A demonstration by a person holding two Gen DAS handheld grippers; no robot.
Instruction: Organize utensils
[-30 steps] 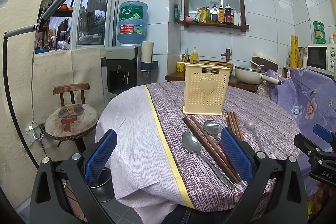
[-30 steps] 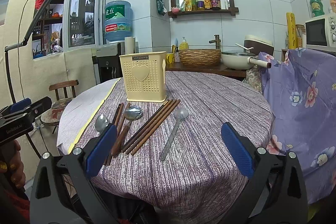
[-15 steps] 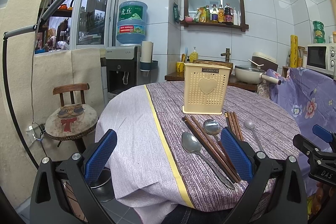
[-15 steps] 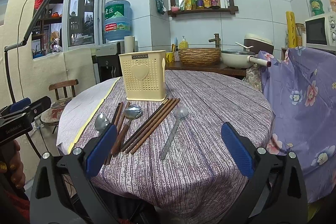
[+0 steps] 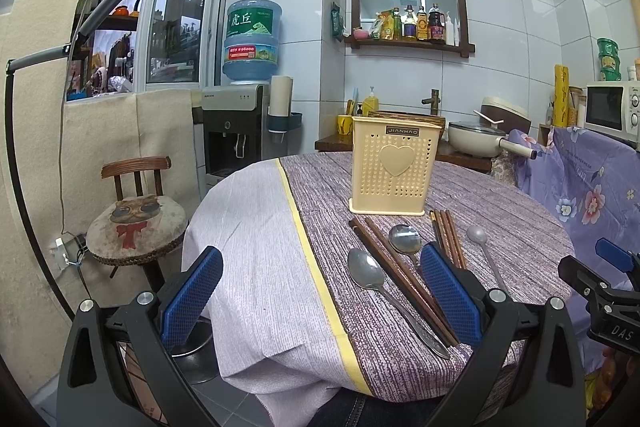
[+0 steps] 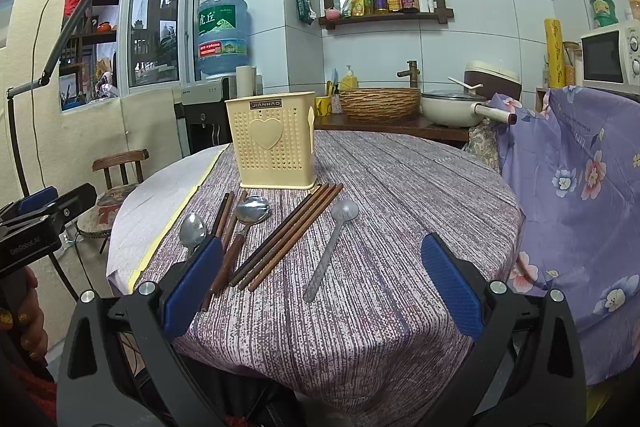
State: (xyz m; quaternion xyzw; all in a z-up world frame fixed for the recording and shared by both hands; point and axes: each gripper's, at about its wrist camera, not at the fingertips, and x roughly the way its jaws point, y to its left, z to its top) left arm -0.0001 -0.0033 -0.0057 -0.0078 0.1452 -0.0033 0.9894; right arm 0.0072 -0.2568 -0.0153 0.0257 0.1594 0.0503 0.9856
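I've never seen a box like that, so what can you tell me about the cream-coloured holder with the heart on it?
The holder is a tall, boxy container of what looks like cream plastic, its front wall dotted with small holes around a raised heart, with a dark label reading JIANHAO near the rim. It stands upright on a low base on the striped tablecloth, behind the spoons and chopsticks. Nothing shows above its rim; neither hand-held gripper touches it.

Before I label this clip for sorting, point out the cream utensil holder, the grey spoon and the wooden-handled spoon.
cream utensil holder (image 6: 272, 143): right wrist view, on its heart-embossed front wall.
grey spoon (image 6: 345, 209): right wrist view, on its bowl.
wooden-handled spoon (image 6: 253, 209): right wrist view, on its metal bowl.
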